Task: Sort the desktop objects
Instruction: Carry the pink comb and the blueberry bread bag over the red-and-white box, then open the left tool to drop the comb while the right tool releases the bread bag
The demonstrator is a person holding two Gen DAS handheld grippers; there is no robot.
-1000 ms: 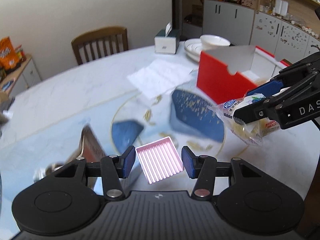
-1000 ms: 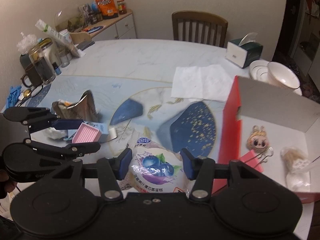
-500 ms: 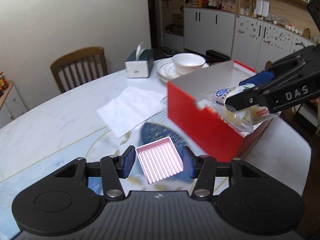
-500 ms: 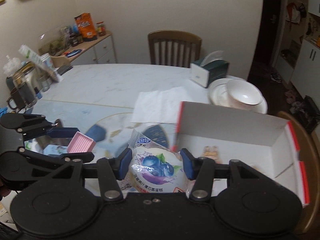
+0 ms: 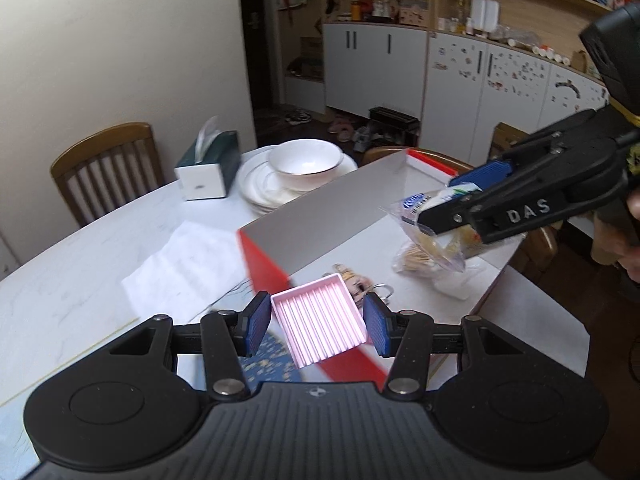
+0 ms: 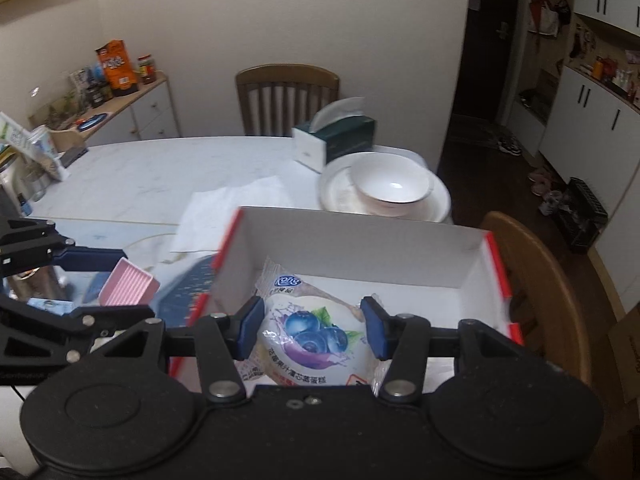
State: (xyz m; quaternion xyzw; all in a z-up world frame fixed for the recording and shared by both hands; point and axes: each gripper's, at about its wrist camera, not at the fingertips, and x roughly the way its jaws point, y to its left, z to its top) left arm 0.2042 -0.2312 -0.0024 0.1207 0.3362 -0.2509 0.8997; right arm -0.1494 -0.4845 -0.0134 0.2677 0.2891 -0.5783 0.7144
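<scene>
Having moved over the red box (image 5: 264,264), left gripper (image 5: 319,325) clamps pink tray (image 5: 320,318); right gripper (image 6: 312,328) clamps blueberry cake packet (image 6: 316,340). Keyring doll (image 5: 352,280) and a clear bag (image 5: 424,264) lie inside.

surface: white marble-look table (image 6: 160,172) with a blue-and-gold patterned patch (image 5: 266,364) | far edge: green tissue box (image 6: 340,140) just beside stacked white plates (image 6: 436,204) bearing a white bowl (image 6: 390,188) | middle: white paper napkin (image 5: 180,268) lying flat | near right: open red box (image 5: 264,268), white inside, beside the napkin
</scene>
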